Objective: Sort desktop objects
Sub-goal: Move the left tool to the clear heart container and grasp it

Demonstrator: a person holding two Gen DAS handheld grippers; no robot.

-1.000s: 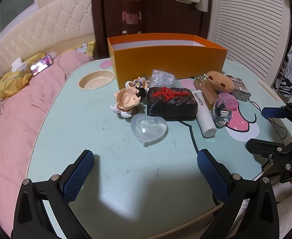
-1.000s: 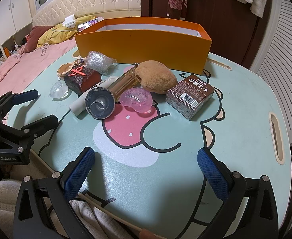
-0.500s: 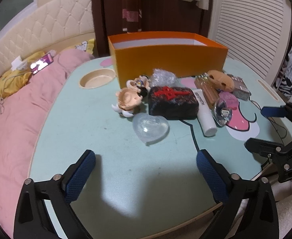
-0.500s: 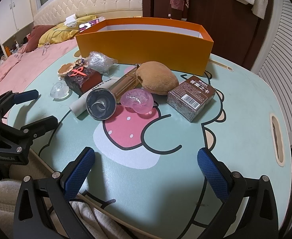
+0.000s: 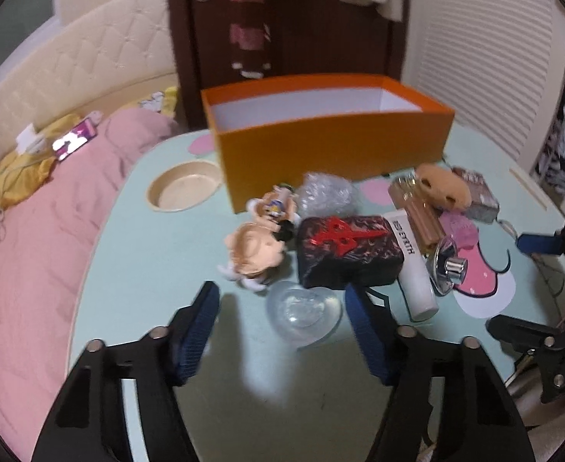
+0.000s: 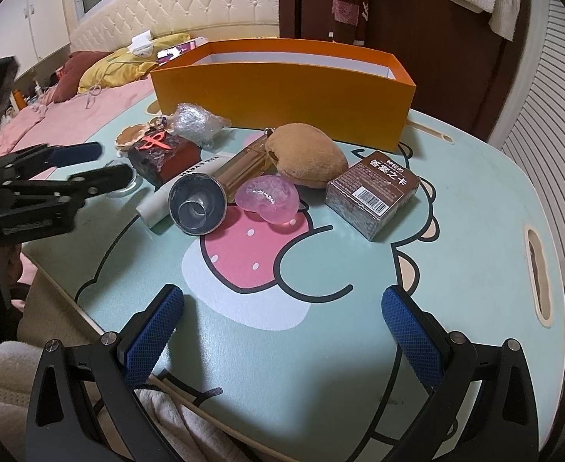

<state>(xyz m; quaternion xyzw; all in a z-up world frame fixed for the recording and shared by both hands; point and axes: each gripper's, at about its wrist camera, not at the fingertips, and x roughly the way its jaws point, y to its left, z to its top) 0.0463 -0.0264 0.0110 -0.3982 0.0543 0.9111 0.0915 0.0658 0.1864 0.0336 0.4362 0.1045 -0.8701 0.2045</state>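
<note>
The left gripper [image 5: 282,323] is hovering low with its fingers spread wide, flanking the clear heart-shaped dish [image 5: 303,312] without touching it. That dish is sitting on the surface [image 5: 136,254] just in front of the black box with the red emblem [image 5: 347,250]. The right gripper [image 6: 282,331] is hanging wide open and empty, well short of the pink heart dish [image 6: 267,200], while the orange box [image 6: 282,92] is standing behind the clutter.

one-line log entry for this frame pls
left tool: open, straddling clear heart dish | right tool: open, above table, holding nothing | orange box: no items seen inside
</note>
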